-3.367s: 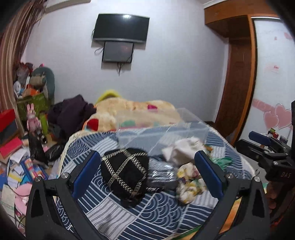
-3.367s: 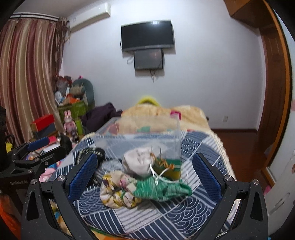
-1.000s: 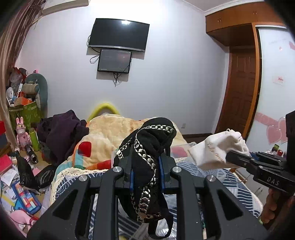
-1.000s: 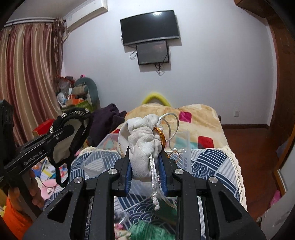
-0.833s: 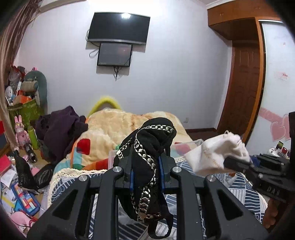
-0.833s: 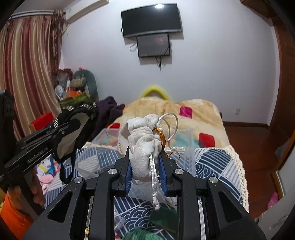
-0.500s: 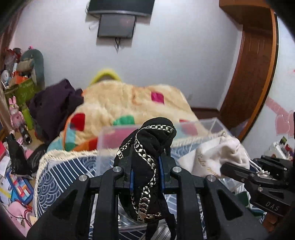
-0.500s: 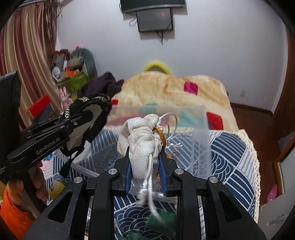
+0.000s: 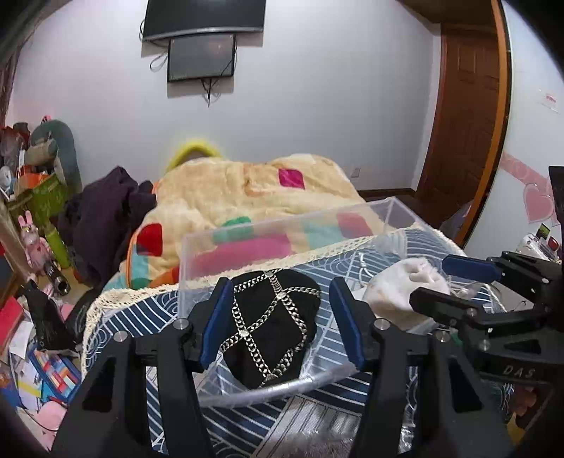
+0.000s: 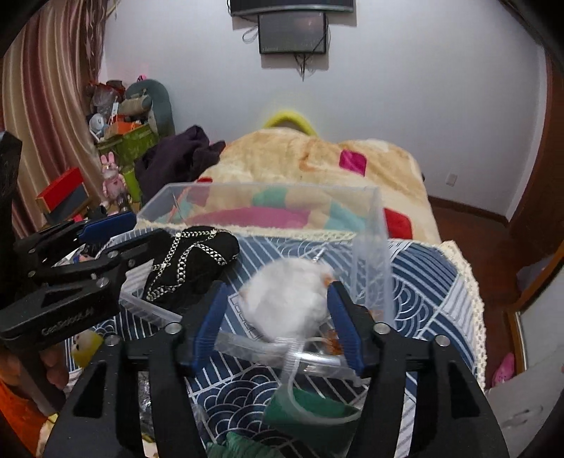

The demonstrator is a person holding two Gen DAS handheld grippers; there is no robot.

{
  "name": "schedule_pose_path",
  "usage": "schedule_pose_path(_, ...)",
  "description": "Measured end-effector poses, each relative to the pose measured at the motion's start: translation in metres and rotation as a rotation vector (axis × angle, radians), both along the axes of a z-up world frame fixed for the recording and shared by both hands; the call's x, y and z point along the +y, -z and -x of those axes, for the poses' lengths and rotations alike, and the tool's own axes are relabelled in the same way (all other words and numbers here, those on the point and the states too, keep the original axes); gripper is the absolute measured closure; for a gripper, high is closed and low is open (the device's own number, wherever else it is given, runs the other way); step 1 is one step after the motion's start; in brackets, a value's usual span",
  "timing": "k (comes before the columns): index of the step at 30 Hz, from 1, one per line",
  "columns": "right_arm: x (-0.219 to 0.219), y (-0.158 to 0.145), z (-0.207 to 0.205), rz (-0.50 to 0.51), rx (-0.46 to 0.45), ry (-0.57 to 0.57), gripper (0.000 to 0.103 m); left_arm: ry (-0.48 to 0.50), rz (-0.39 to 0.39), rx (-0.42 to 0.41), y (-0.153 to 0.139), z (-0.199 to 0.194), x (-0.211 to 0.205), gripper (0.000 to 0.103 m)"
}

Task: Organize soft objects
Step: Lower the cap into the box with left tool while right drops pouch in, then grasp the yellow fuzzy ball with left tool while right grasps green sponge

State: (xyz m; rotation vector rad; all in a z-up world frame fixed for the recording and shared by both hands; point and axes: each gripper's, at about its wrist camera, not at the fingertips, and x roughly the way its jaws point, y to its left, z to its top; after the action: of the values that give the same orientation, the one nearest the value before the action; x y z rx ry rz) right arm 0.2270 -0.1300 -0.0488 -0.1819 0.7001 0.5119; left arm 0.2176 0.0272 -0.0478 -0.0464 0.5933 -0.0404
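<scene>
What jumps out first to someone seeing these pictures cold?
A black pouch with silver chains lies in a clear plastic bin on the bed, between the open left gripper. Beside it, a blurred white drawstring pouch sits between the open right gripper.

My white pouch (image 10: 287, 294) is smeared by motion blur. The television (image 9: 203, 16) is cut off at the top edge, and my right gripper's handle runs off frame
</scene>
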Motion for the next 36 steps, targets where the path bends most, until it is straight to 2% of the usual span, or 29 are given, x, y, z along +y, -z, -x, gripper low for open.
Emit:
schedule_pose_path(2, -0.004, -0.008, 0.006, -0.009, -0.02, 0.0, 0.044, 0.001, 0.011, -0.022, -0.007, 0.009, 0.001, 0.039)
schedule_pose_path(6, -0.015, -0.022, 0.022, -0.049, -0.066, -0.005, 0.029, -0.009, 0.03, -0.073, -0.02, 0.031, 0.005, 0.03)
schedule_pose_path(9, -0.021, -0.029, 0.031, -0.08, -0.089, -0.003, 0.024, -0.019, 0.044, -0.1, -0.029, 0.048, 0.01, 0.023)
schedule_pose_path(11, -0.028, -0.032, 0.036, -0.106, -0.096, 0.001, 0.02, -0.042, 0.056, -0.119, -0.035, 0.058, 0.015, 0.011)
schedule_pose_path(13, -0.034, -0.032, 0.043, -0.121, -0.108, 0.014, 0.016, -0.058, 0.067, -0.137, -0.039, 0.066, 0.02, 0.005)
schedule_pose_path(18, -0.042, -0.023, 0.052, -0.12, -0.098, 0.029, 0.015, -0.059, 0.059, -0.13, -0.038, 0.086, 0.028, 0.003)
schedule_pose_path(28, -0.059, 0.025, 0.051, -0.04, 0.017, 0.065, 0.015, -0.081, 0.08, 0.032, 0.025, 0.101, 0.042, 0.003)
schedule_pose_path(36, -0.062, 0.049, 0.032, -0.069, 0.135, 0.078, 0.015, -0.09, 0.042, 0.115, 0.066, 0.109, 0.042, 0.004)
